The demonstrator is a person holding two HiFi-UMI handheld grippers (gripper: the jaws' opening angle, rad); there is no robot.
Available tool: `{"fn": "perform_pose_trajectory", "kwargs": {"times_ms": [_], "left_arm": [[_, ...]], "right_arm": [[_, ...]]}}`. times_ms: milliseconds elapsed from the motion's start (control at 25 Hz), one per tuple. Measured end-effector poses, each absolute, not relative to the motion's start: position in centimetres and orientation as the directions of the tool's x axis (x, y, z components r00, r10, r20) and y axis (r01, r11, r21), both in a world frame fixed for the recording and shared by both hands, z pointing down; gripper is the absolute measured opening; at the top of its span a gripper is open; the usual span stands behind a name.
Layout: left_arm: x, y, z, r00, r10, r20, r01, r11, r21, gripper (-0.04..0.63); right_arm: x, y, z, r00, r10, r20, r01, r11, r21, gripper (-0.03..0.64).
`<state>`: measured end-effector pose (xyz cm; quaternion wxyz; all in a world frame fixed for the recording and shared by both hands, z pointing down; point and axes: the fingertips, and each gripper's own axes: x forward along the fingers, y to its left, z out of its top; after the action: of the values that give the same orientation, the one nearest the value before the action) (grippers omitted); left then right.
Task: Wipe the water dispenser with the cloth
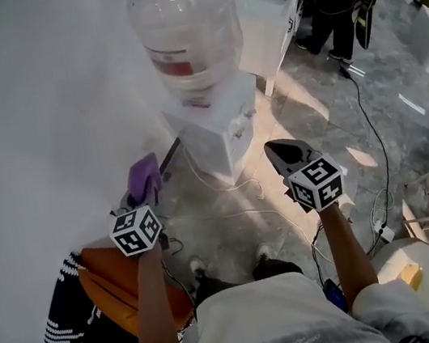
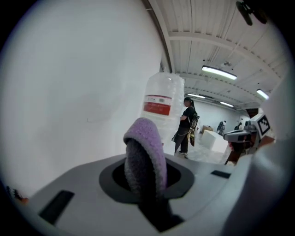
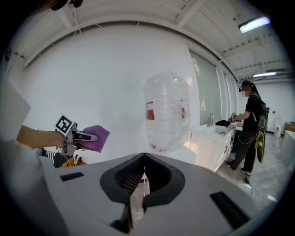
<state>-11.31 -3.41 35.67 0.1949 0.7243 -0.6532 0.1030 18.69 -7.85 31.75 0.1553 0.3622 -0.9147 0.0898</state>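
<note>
While the left gripper (image 1: 141, 192) pinches one cloth (image 1: 146, 174), the right gripper (image 1: 275, 150) is pressed together near one water dispenser (image 1: 219, 129).

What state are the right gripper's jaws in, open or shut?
Shut and empty: on the right gripper, the jaws meet at their tips with nothing between.
</note>
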Motion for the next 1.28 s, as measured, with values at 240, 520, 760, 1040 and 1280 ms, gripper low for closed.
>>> {"fn": "perform_pose_trajectory", "kwargs": {"times_ms": [240, 520, 760, 1040, 1280], "left_arm": [[-14.1, -9.5, 39.2, 0.205, -0.884, 0.419, -0.976, -0.154, 0.153, 0.071], [-17.5, -18.5, 44.8, 0.272, -0.850, 0.451, -0.962, -0.239, 0.130, 0.071], [-20.2, -26.8, 51.3, 0.186, -0.852, 0.489, -0.981, -0.135, 0.139, 0.071], [-19.2, -31.5, 58.2, 0.124, -0.839, 0.530, -0.979, -0.017, 0.202, 0.071], [-15.0, -31.6, 56.5, 0.203, -0.866, 0.458, -0.976, -0.143, 0.162, 0.071]], "right_arm": [[16.0, -10.7, 34.6, -0.625, -0.673, 0.395, -0.749, 0.659, -0.062, 0.015], [13.3, -14.7, 37.3, -0.518, -0.752, 0.407, -0.848, 0.513, -0.131, 0.015], [11.7, -16.9, 41.7, -0.483, -0.764, 0.427, -0.873, 0.458, -0.168, 0.015], [12.9, -18.4, 46.1, -0.467, -0.737, 0.489, -0.878, 0.451, -0.159, 0.015], [14.9, -17.2, 48.1, -0.437, -0.727, 0.530, -0.896, 0.400, -0.191, 0.015]]}}
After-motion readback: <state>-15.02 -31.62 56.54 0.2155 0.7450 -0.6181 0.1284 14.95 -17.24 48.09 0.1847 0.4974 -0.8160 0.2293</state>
